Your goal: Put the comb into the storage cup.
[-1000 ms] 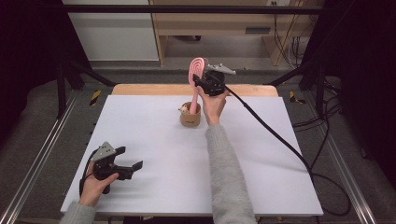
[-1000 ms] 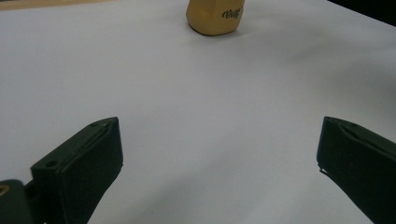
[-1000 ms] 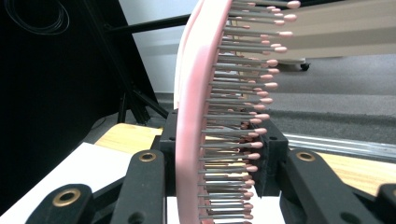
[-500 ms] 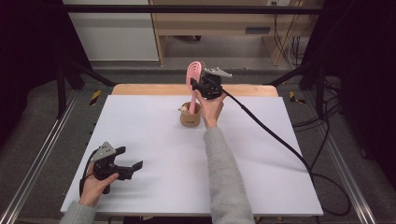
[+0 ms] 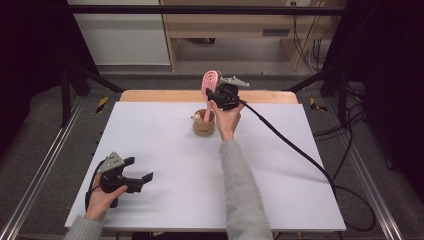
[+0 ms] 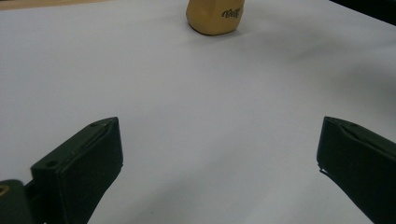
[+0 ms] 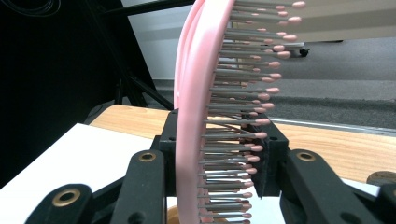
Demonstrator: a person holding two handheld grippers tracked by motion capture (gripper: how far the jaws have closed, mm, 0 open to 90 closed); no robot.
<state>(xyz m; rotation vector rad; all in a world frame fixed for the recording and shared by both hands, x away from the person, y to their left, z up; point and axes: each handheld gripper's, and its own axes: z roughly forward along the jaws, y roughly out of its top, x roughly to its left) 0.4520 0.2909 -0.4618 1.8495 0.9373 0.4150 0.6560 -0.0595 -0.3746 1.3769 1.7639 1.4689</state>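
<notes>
A pink hairbrush (image 5: 209, 81) stands upright with its handle reaching down into a brown cup (image 5: 204, 127) at the back middle of the white table (image 5: 280, 165). My right gripper (image 5: 217, 95) is shut on the brush just below its head. In the right gripper view the pads clamp the pink brush (image 7: 198, 93) from both sides, bristles facing right, with my right gripper (image 7: 217, 170) below. My left gripper (image 5: 140, 169) rests open on the table at the front left. In the left gripper view, my left gripper (image 6: 219, 163) has nothing between its jaws, and the cup (image 6: 215, 16) stands far ahead.
A small pale item (image 5: 198, 118) pokes out of the cup beside the brush handle. A wooden strip (image 5: 165, 96) runs along the table's back edge. The right gripper's black cable (image 5: 295, 150) trails across the right side of the table and off its edge.
My right hand has sunk slightly with the hairbrush, bringing it lower over the cup. The left hand and its gripper have stayed put.
</notes>
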